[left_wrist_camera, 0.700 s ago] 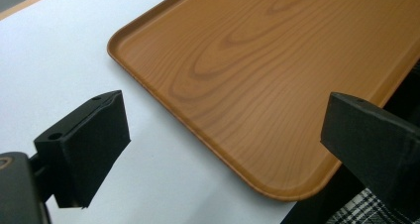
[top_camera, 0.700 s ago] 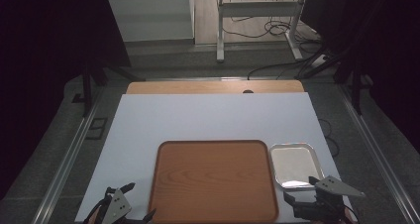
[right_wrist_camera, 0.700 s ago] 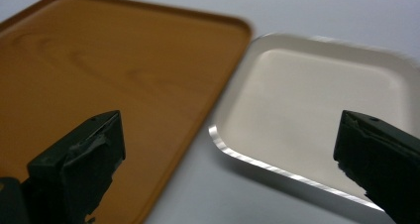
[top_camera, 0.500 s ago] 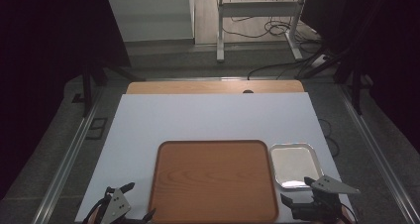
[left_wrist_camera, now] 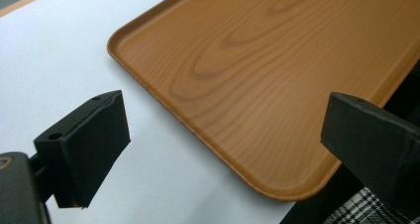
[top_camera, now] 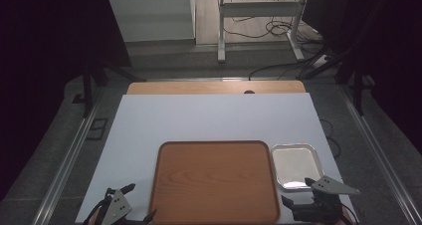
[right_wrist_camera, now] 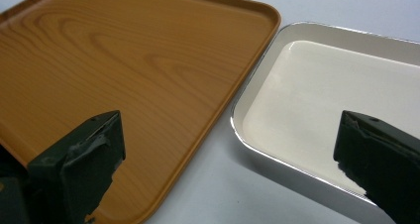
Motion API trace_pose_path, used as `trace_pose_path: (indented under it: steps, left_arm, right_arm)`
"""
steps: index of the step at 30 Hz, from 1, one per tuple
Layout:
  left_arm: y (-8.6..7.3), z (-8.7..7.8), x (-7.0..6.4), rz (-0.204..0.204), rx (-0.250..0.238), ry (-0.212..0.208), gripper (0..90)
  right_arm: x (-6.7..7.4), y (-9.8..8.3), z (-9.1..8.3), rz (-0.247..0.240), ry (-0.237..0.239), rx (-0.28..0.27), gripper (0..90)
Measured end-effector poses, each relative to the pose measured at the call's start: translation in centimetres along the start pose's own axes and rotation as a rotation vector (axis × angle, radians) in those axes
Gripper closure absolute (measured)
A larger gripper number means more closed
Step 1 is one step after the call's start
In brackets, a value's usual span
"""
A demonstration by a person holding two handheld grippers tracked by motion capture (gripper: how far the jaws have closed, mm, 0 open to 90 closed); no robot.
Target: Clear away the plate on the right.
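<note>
On the white table top (top_camera: 209,125), toward its near edge: 1 wooden tray (top_camera: 215,181), bare, and 1 small metal tray (top_camera: 294,165) just beside its right edge, seemingly not touching. Left gripper (top_camera: 130,210) at the near left corner, jaws spread, holding nothing. Right gripper (top_camera: 297,192) over the metal tray's near edge, jaws spread wide, holding nothing.

High overhead, two close claw-mounted views

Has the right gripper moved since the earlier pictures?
Yes. In the high view the right gripper has drifted left and slightly toward the bottom edge, judged against the metal tray, which has stayed put.
</note>
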State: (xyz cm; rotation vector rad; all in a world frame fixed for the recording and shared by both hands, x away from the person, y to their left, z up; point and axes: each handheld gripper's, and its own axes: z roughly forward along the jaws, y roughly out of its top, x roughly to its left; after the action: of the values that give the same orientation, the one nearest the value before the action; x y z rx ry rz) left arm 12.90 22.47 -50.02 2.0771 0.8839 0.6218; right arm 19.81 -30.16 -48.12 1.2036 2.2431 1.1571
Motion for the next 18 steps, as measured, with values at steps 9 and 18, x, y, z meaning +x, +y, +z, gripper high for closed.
trace_pose_path:
  steps: [9, 18]
  left_arm:
    - [0.01, 0.02, 0.00, 0.000, 0.001, 0.000, 4.7]
    - [0.02, 0.03, 0.00, 0.000, 0.001, 0.000, 4.7]
  right_arm:
    - [-0.01, 0.05, 0.07, -0.021, -0.010, 0.004, 0.0]
    - [-0.29, 0.28, 0.07, -0.018, -0.031, 0.004, 0.0]
